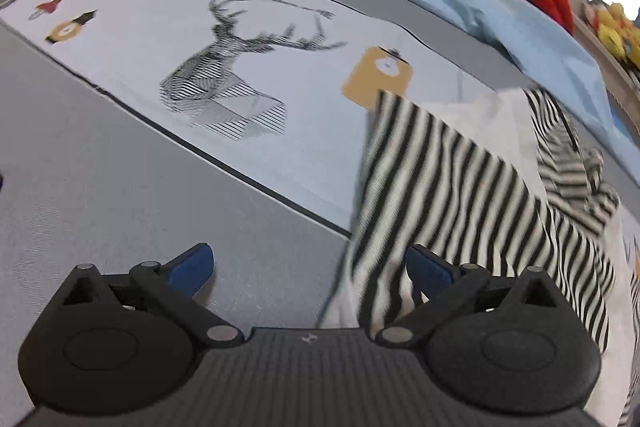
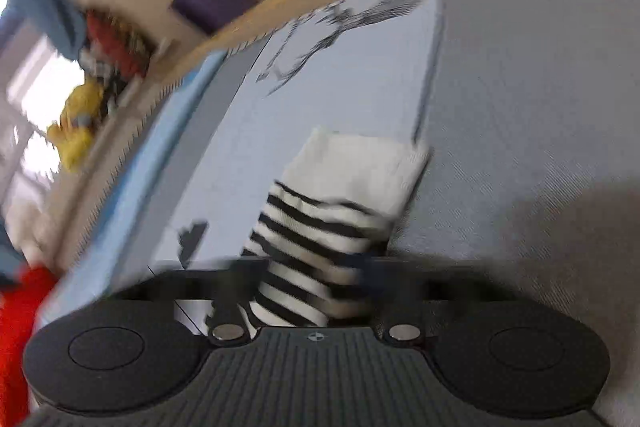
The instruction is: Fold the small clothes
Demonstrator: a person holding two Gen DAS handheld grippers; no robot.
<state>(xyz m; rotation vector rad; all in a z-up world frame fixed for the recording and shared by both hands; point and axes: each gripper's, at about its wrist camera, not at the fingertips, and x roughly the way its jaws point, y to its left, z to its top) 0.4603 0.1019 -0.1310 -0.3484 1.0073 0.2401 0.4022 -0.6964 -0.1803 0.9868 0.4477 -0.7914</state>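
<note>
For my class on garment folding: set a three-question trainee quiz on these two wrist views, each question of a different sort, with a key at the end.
1. True or false: the left gripper has its fingers spread wide, with nothing between them.
2. Multiple choice: the striped garment hanging in front of the right gripper has stripes of A) red and white, B) black and white, C) blue and yellow.
3. Fill in: the animal printed on the cloth under the work is a ____.

Key: 1 true; 2 B; 3 deer. The right gripper's fingers are blurred, so its grip cannot be judged.
</note>
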